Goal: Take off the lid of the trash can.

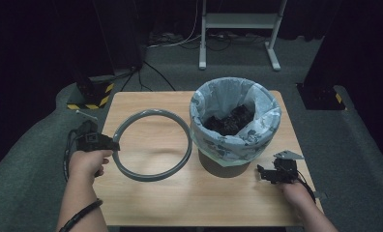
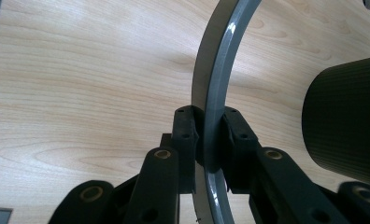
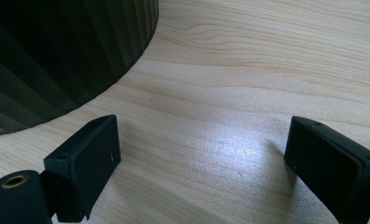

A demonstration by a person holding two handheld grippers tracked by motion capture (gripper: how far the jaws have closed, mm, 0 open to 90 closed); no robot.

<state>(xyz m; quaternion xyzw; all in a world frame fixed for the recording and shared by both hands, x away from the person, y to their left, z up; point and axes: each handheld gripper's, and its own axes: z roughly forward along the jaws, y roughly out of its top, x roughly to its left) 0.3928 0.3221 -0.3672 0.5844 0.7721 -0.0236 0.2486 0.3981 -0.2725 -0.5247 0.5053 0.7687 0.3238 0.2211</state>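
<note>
We see our left gripper [image 2: 207, 140] clamped on the grey ring [image 1: 153, 145], its two black pads pressing the band from either side, one inside the hoop and one outside. In the high view that gripper [image 1: 113, 145] grips the ring at its left edge, with the left hand [image 1: 88, 164] just behind it. The ring lies over the wooden table [image 1: 180, 203], near the left half, its right edge just beside the bin [image 1: 235, 121]. The bin is dark and ribbed, lined with a pale blue bag [image 1: 267, 104] folded over its rim, with dark stuff inside. Our right gripper [image 3: 202, 154] has its jaws standing wide apart with bare wood between them, and the bin's ribbed wall [image 3: 66, 51] is close ahead to one side. In the high view it [image 1: 263, 174] rests low at the table's right front, just beside the bin's foot
</note>
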